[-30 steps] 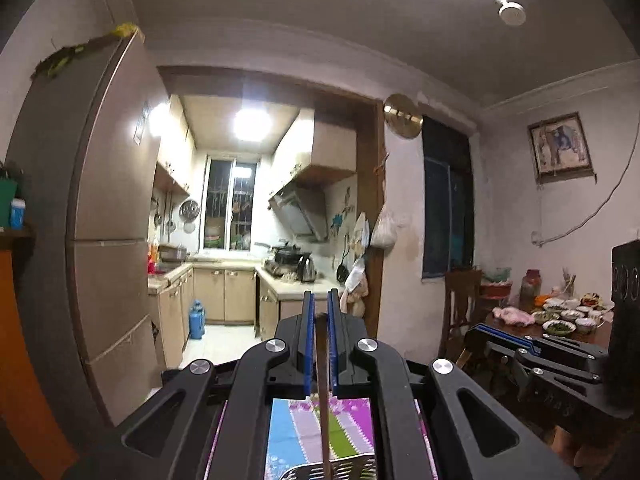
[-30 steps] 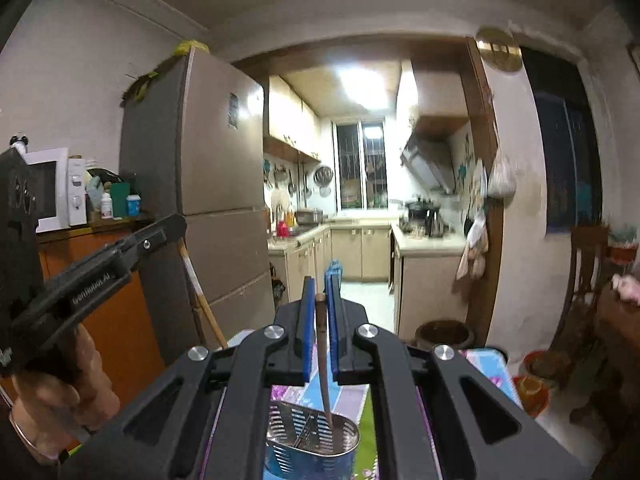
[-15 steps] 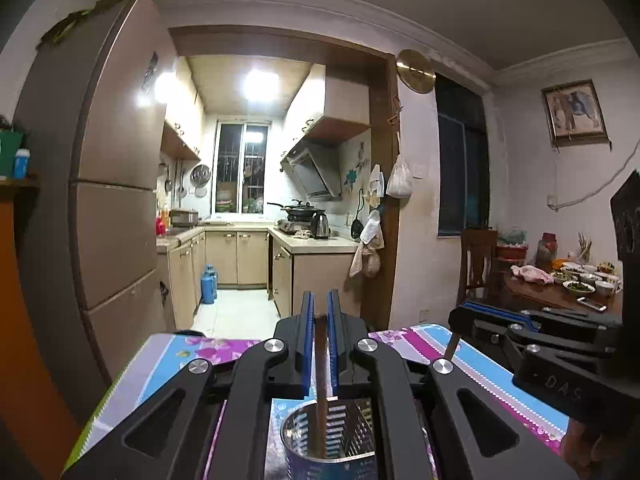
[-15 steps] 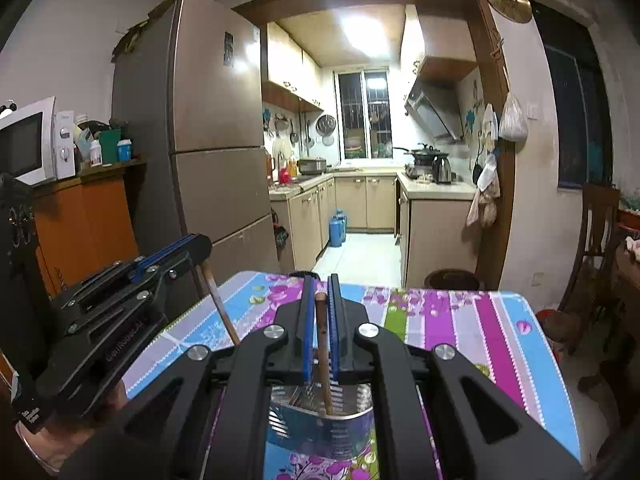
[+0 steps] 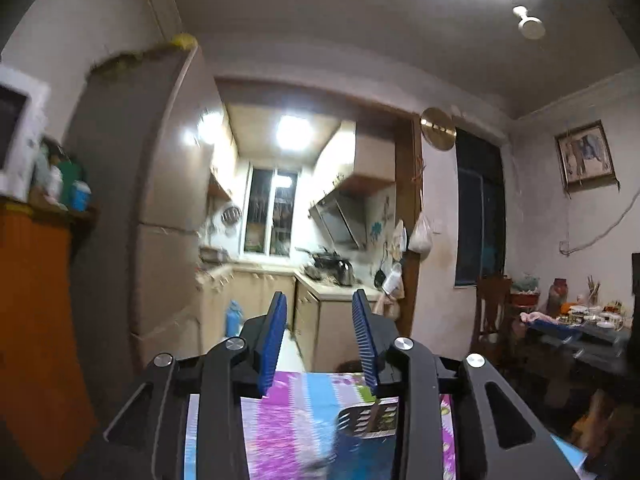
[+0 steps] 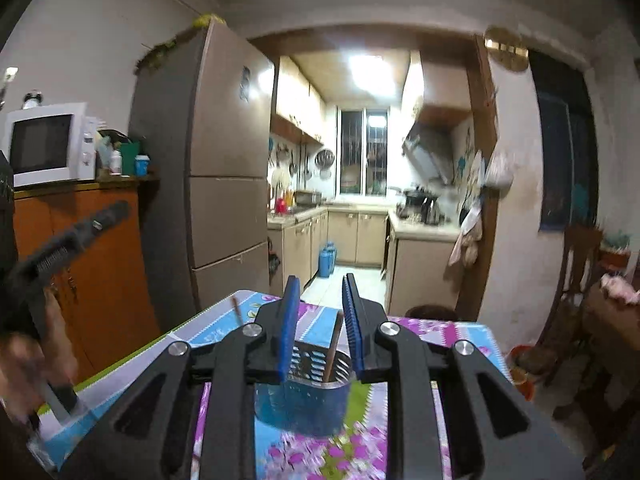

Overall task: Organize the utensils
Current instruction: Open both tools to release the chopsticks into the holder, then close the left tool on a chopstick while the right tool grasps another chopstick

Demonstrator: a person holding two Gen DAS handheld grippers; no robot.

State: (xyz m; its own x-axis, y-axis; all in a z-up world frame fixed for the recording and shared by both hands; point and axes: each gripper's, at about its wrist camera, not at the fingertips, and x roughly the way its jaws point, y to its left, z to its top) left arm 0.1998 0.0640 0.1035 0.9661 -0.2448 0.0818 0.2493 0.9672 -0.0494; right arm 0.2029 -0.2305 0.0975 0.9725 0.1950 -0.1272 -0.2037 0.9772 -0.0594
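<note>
The perforated metal utensil holder (image 6: 310,376) stands on the flowered desk (image 6: 420,336), with one wooden chopstick (image 6: 333,350) leaning inside it. The right tool (image 6: 320,330) hangs just above the holder's rim, its jaws opening, the chopstick between them but, as far as I can tell, no longer pinched. The left tool (image 5: 320,344), left of the holder, is also opening and holds nothing. Risk: the right tool's spreading pads could knock the leaning chopstick or catch the holder's rim and tip it.

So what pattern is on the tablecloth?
The tablecloth has pink, purple, blue and green stripes with flowers, clearest in the right wrist view.
</note>
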